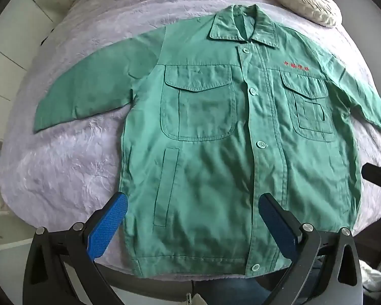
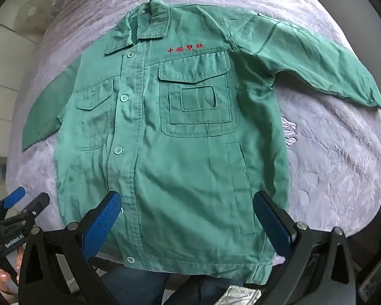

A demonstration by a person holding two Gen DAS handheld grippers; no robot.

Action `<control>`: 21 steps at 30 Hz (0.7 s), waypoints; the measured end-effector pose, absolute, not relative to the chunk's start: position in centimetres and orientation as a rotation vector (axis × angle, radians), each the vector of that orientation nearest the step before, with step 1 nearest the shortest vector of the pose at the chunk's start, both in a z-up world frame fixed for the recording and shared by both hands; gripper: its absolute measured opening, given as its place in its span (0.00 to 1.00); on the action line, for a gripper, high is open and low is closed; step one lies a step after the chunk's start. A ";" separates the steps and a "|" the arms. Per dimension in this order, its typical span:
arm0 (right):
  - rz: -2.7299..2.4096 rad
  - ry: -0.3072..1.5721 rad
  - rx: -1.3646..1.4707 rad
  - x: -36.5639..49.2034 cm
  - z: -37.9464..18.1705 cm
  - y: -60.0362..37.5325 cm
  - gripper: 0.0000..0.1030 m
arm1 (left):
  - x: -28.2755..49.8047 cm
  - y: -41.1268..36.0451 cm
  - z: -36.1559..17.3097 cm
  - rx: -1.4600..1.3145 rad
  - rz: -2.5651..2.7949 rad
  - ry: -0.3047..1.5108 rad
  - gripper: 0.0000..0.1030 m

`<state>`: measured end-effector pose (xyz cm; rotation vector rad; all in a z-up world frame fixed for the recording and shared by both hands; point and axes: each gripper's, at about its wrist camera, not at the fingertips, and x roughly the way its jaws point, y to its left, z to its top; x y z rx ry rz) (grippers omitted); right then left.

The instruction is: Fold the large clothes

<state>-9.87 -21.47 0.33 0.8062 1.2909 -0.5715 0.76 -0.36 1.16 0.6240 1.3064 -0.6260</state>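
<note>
Green jacket (image 1: 216, 167) flat on bed: soft, limp, light cotton. Left gripper (image 1: 193, 219) and right gripper (image 2: 188, 218) spread wide, empty. Pinch sleeve cuffs beside jacket's body.

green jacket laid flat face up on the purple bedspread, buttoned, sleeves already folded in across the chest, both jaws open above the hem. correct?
Not quite: the sleeves are not folded in. The green jacket lies with both sleeves spread out to the sides on the purple bedspread, as both wrist views show. The rest holds: face up, buttoned, and the left gripper and right gripper open above the hem.
</note>
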 end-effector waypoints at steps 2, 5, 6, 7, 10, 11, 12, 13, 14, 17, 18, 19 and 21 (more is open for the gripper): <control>-0.581 1.297 0.790 -10.2 0.6 -21.2 1.00 | 0.8 -0.4 1.2 0.618 -0.635 1.307 1.00; -0.591 1.311 0.751 -10.4 1.1 -21.1 1.00 | 0.6 -0.6 1.3 0.624 -0.648 1.303 1.00; -0.596 1.313 0.743 -10.4 1.2 -21.1 1.00 | 0.6 -1.0 1.4 0.623 -0.642 1.306 1.00; -0.600 1.315 0.735 -10.5 1.3 -21.0 1.00 | 0.7 -1.1 1.5 0.621 -0.643 1.307 1.00; -0.604 1.312 0.724 -10.7 1.5 -20.9 1.00 | 0.8 -1.3 1.6 0.610 -0.654 1.314 1.00; -0.601 1.311 0.728 -10.7 1.5 -21.1 1.00 | 0.9 -1.2 1.6 0.602 -0.660 1.320 1.00; -0.601 1.311 0.733 -10.7 1.4 -21.2 1.00 | 1.0 -1.2 1.6 0.596 -0.659 1.324 1.00; -0.598 1.310 0.737 -10.8 1.3 -21.3 1.00 | 1.1 -1.2 1.6 0.593 -0.656 1.327 1.00; -0.598 1.311 0.742 -10.9 1.2 -21.4 1.00 | 1.3 -1.0 1.6 0.588 -0.651 1.328 1.00; -0.596 1.314 0.762 -11.1 0.8 -21.5 1.00 | 1.5 -0.8 1.7 0.576 -0.641 1.328 1.00; -0.596 1.317 0.771 -11.2 0.6 -21.5 1.00 | 1.5 -0.8 1.7 0.573 -0.639 1.328 1.00; -0.595 1.317 0.775 -11.3 0.6 -21.6 1.00 | 1.5 -0.8 1.8 0.572 -0.637 1.328 1.00; -0.595 1.318 0.779 -11.4 0.5 -21.6 1.00 | 1.6 -0.7 1.7 0.573 -0.635 1.330 1.00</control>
